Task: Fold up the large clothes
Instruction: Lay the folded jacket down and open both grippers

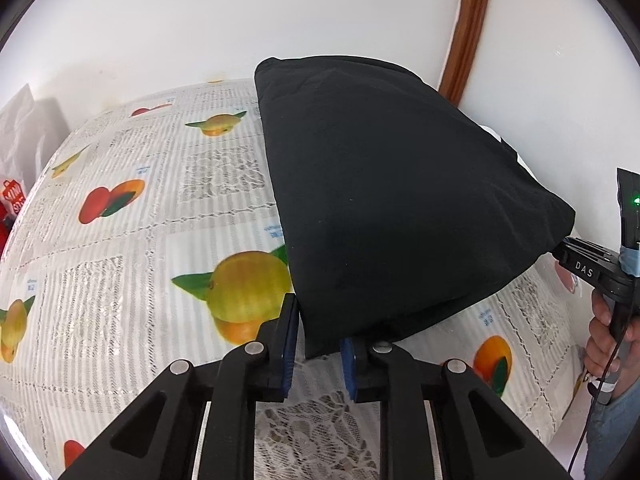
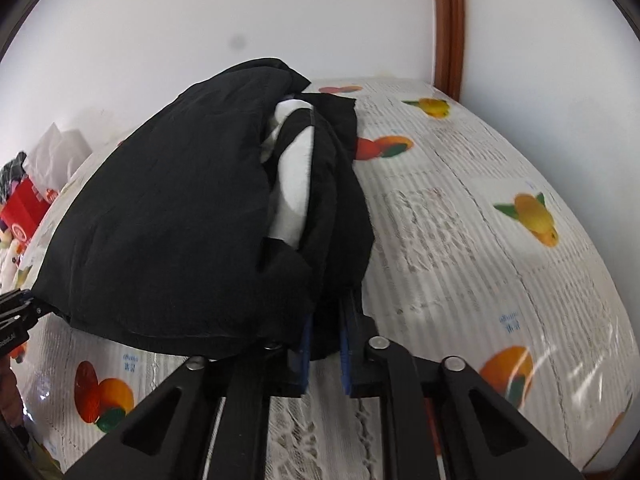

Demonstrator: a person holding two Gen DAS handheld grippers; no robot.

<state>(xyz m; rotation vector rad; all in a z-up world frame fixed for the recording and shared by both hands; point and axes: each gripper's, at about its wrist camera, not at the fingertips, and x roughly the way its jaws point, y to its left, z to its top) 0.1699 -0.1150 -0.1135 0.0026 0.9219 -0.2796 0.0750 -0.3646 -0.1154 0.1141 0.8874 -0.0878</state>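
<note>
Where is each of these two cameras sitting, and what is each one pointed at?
Left wrist: sits on the left gripper, looking down along its fingers at the black garment on the fruit-print tablecloth; the right gripper and a hand show at right.
Right wrist: sits on the right gripper, looking at the same garment's bunched edge; the left gripper shows at far left.
Shared: garment, tablecloth, white wall, brown door frame.

White letters "DAS" on the right gripper (image 1: 560, 250), small blue tablecloth (image 1: 160, 240) print illegible
</note>
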